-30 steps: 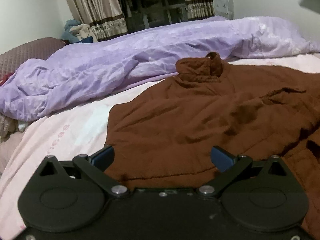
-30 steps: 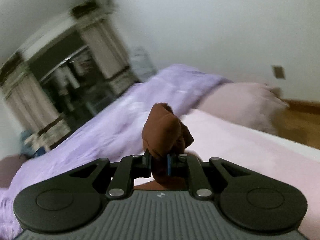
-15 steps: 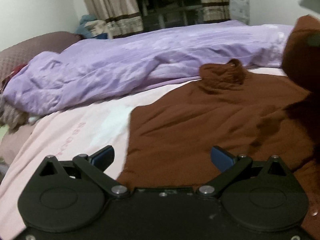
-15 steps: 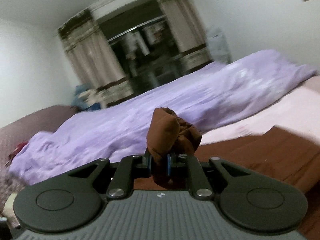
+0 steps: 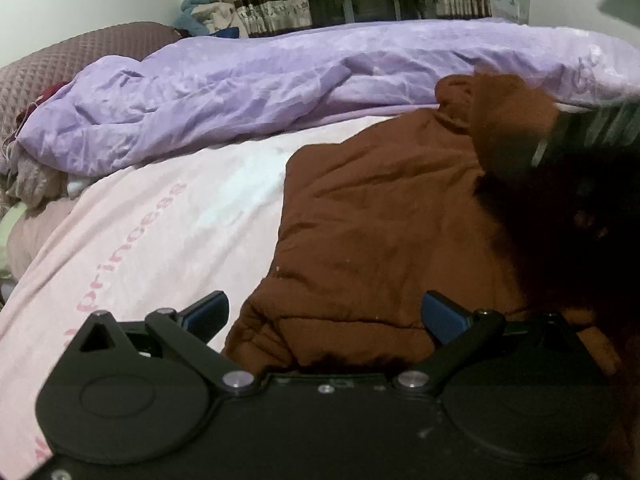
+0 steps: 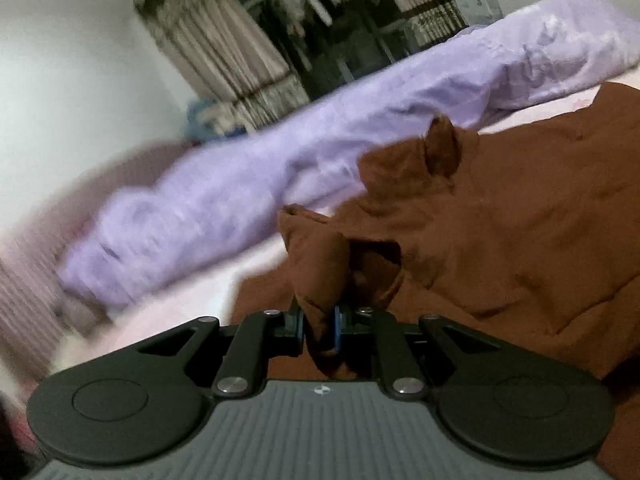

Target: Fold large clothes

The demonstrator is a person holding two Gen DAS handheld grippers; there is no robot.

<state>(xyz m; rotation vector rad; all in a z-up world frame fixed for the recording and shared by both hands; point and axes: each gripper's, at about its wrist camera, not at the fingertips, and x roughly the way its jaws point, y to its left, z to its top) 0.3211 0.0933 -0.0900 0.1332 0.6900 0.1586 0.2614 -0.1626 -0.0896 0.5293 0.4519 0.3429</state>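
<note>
Right gripper (image 6: 318, 326) fingers clamping a bunched sleeve (image 6: 320, 268), carrying it across the brown jacket (image 5: 380, 220) lying on the bed (image 5: 160, 220) for a fold. Left gripper (image 5: 325, 312) hovering wide open, empty, near hem.

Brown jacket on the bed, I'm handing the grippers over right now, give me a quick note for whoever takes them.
Right gripper: shut on a bunched piece of the brown jacket, carried in over the jacket's body near the collar.
Left gripper: open, holding nothing, hovering at the jacket's near edge.
Jacket: spread on the pink sheet, collar toward the purple duvet.
Done: one part is lifted and brought across; it is not laid down yet.
Left: probably set that part flat, release, then fold the remaining side and the length.
</note>
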